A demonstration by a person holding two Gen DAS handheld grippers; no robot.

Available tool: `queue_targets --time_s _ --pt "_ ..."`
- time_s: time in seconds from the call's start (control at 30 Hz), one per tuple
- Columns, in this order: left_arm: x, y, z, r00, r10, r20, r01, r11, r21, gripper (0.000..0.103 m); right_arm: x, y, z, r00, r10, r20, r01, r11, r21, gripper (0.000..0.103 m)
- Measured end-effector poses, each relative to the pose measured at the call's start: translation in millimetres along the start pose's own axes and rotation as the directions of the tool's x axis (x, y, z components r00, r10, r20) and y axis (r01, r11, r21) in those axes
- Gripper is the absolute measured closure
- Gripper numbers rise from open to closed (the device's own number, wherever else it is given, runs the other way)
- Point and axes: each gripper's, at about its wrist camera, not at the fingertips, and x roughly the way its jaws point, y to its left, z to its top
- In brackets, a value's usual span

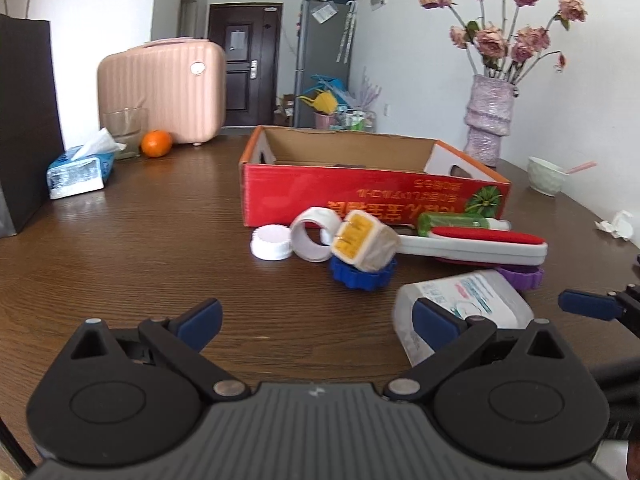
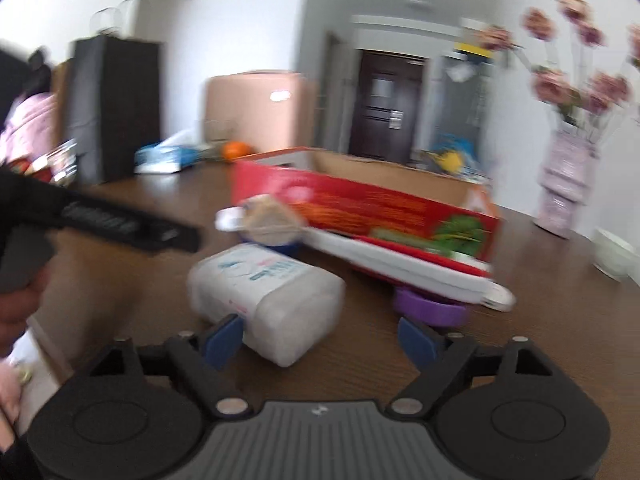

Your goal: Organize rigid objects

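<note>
Just in front of the red cardboard box [image 1: 372,196], your clear plastic bottle [image 2: 268,296] lay sideways; your right gripper [image 2: 320,340] and left gripper [image 1: 316,320] both gaped empty, and a glancing pad could have rolled it

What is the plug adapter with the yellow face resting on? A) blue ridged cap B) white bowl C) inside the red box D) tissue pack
A: the plug adapter leans on the blue ridged cap, on the table in front of the red box, beside the white ring.
</note>
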Motion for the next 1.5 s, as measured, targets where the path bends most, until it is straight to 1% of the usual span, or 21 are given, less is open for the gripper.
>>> queue_targets --time_s 0.03,0.1,0.2,0.27,0.33,0.4,0.43,0.47,0.5,0.57,0.63,0.67,0.7,0.73,0.8,0.9,0.97,1.13,1.3,1.37,1.5 --pt "0 -2 0 1.000 -0.026 0.001 0.026 1.000 -0.006 0.000 -3 -9 1 1.000 0.011 0.004 -0.011 0.998 0.055 0.029" --pt "1 0 1 0.996 -0.093 -0.002 0.093 0.994 -0.053 0.000 -10 -24 1 0.997 0.072 0.023 -0.074 0.985 0.159 0.031" --pt "6 -1 3 0.982 -0.185 -0.033 0.178 0.973 -0.146 0.000 -12 -37 2 0.990 0.122 0.067 -0.135 0.956 0.260 0.035" --pt "10 -3 3 0.972 -0.233 -0.040 0.223 0.957 -0.183 0.004 -4 -46 7 0.984 0.155 0.084 -0.175 0.924 0.340 0.040" --pt "18 -3 3 0.965 -0.263 -0.014 0.253 0.940 -0.229 0.027 11 -57 10 0.978 0.190 0.090 -0.211 0.885 0.415 0.055" --pt "34 3 4 0.956 -0.288 -0.053 0.256 0.910 -0.325 0.038 24 -61 12 0.981 0.180 0.078 -0.196 0.870 0.452 0.066" --pt "41 8 5 0.941 -0.330 -0.078 0.274 0.876 -0.397 0.039 30 -61 12 0.983 0.170 0.071 -0.184 0.867 0.464 0.067" --pt "46 13 4 0.925 -0.373 -0.071 0.305 0.841 -0.448 0.039 35 -62 13 0.984 0.171 0.057 -0.177 0.860 0.479 0.067" --pt "50 18 1 0.916 -0.397 -0.058 0.322 0.814 -0.483 0.039 41 -63 13 0.983 0.181 0.038 -0.176 0.849 0.498 0.067" --pt "55 20 -3 0.914 -0.402 -0.059 0.319 0.800 -0.507 0.040 47 -67 13 0.975 0.221 0.035 -0.204 0.814 0.545 0.066" --pt "54 19 -4 0.913 -0.404 -0.052 0.325 0.800 -0.505 0.041 50 -67 10 0.970 0.239 0.034 -0.215 0.792 0.572 0.060" --pt "55 19 -5 0.911 -0.410 -0.054 0.328 0.797 -0.507 0.043 51 -66 9 0.968 0.249 0.034 -0.222 0.782 0.583 0.060" --pt "55 19 -6 0.904 -0.425 -0.050 0.341 0.786 -0.516 0.052 54 -65 7 0.964 0.264 0.036 -0.232 0.767 0.599 0.059" --pt "54 21 -8 0.898 -0.437 -0.044 0.349 0.771 -0.532 0.056 55 -64 6 0.962 0.271 0.038 -0.236 0.752 0.615 0.060" --pt "48 20 -9 0.901 -0.432 -0.043 0.347 0.776 -0.527 0.059 50 -61 5 0.965 0.262 0.032 -0.224 0.750 0.622 0.061" --pt "32 19 -12 0.913 -0.407 -0.033 0.341 0.803 -0.488 0.060 36 -54 5 0.966 0.256 0.033 -0.224 0.767 0.601 0.075" --pt "21 18 -12 0.906 -0.422 -0.022 0.362 0.802 -0.474 0.063 24 -51 3 0.966 0.254 0.050 -0.233 0.767 0.598 0.078" --pt "0 13 -6 0.896 -0.443 0.040 0.418 0.807 -0.417 0.067 -5 -47 4 0.973 0.207 0.102 -0.228 0.783 0.579 0.078" --pt "-14 6 21 0.884 -0.453 0.114 0.463 0.818 -0.341 0.067 -22 -47 26 0.970 0.164 0.180 -0.236 0.817 0.526 0.079" --pt "-18 3 37 0.884 -0.446 0.144 0.468 0.826 -0.314 0.067 -25 -50 39 0.965 0.158 0.211 -0.247 0.825 0.508 0.079" --pt "-20 1 81 0.867 -0.451 0.212 0.495 0.828 -0.264 0.067 -27 -56 74 0.947 0.138 0.290 -0.262 0.855 0.447 0.079"
